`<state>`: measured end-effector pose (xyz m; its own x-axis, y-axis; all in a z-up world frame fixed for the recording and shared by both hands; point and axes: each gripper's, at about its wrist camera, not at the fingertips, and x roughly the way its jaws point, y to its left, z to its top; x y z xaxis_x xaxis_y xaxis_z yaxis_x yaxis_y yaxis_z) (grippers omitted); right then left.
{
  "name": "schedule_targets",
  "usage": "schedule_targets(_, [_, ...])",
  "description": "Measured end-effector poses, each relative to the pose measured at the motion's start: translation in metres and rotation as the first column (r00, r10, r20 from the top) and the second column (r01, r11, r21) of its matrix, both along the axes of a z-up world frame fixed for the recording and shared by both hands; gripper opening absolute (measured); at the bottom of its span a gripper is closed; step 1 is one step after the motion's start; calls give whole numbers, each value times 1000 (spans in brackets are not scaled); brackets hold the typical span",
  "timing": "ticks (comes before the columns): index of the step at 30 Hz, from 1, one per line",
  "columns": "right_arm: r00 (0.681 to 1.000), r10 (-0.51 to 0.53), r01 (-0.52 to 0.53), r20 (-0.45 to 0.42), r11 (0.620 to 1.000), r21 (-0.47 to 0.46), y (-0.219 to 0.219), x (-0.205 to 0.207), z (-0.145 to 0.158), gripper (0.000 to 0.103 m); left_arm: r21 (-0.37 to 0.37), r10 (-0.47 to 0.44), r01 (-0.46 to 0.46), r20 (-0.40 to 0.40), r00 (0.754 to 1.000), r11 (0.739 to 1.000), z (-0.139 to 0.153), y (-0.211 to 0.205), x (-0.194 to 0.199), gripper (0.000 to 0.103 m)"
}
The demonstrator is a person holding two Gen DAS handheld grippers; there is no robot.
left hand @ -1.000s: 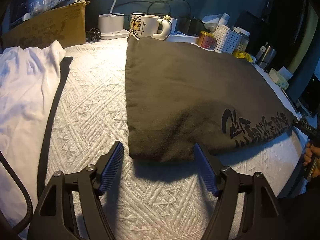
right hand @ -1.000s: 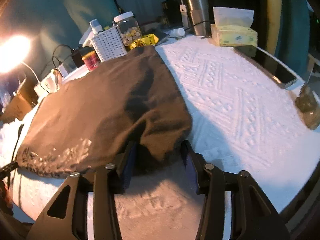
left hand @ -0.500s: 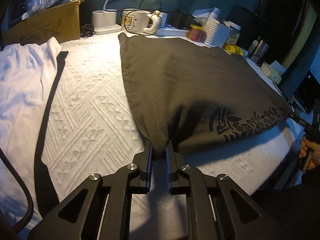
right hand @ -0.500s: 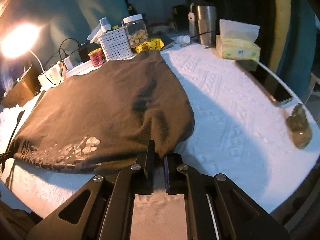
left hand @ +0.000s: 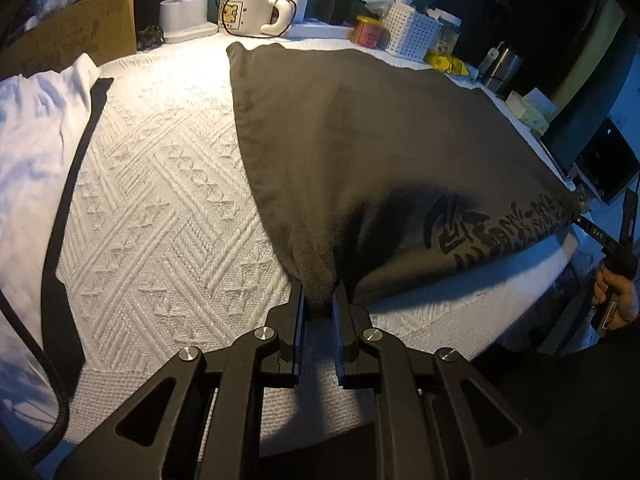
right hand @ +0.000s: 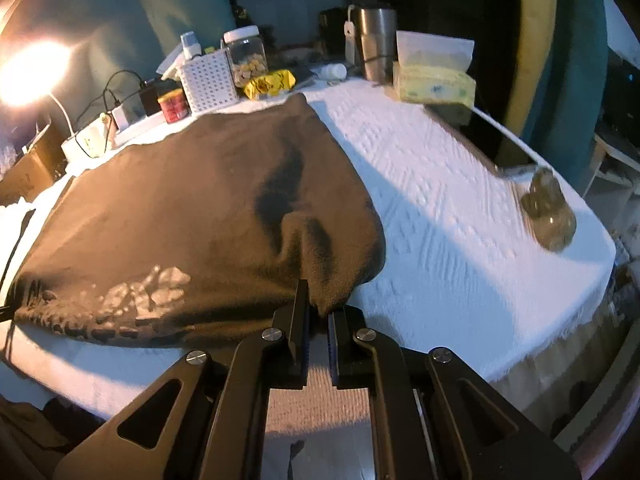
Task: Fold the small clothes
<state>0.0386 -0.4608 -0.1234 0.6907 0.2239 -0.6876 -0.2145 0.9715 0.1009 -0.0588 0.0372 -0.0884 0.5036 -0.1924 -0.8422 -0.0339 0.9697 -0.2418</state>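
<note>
A dark brown garment (left hand: 360,140) with a printed graphic lies spread on the white textured cover (left hand: 160,200); it also shows in the right wrist view (right hand: 180,208). My left gripper (left hand: 319,304) is shut on its near left corner, and the cloth is pulled up into a peak there. My right gripper (right hand: 319,316) is shut on its near right corner, lifted slightly off the cover. The near edge between the two corners is stretched taut. The right gripper also shows at the far right of the left wrist view (left hand: 580,220).
A white garment (left hand: 32,140) lies at the left. A cardboard box (left hand: 76,36), mug (left hand: 248,12), white basket (right hand: 208,80), jar (right hand: 250,60), steel tumbler (right hand: 376,40), tissue box (right hand: 436,84), phone (right hand: 500,144) and a small figurine (right hand: 550,212) line the back and right edges.
Both grippers went from open around the garment's near corners to shut on them, then pulled back and lifted, raising and tightening the near edge.
</note>
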Motion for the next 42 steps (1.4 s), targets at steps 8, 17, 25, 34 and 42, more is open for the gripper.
schedule_targets(8, [1000,13,-13,-5,997,-70,6,2,8,15,11,38,-38,19,999,999,16,20,-2,39])
schedule_targets(17, [997,-62,65,38,995,-74,-1,9,26,38,67,76,-81,70,995,994,24,38,45,55])
schedule_targets(25, [997,-75,76,21,996,-54,6,30,24,38,80,70,-75,67,995,994,10,44,101,55])
schedule_targets(34, [998,-61,61,17,997,-46,17,63,26,38,158,29,-35,41,999,987,-3,37,133,22])
schedule_targets(42, [1000,-14,14,8,999,-36,36,79,24,38,195,92,-102,59,994,975,-2,53,128,3])
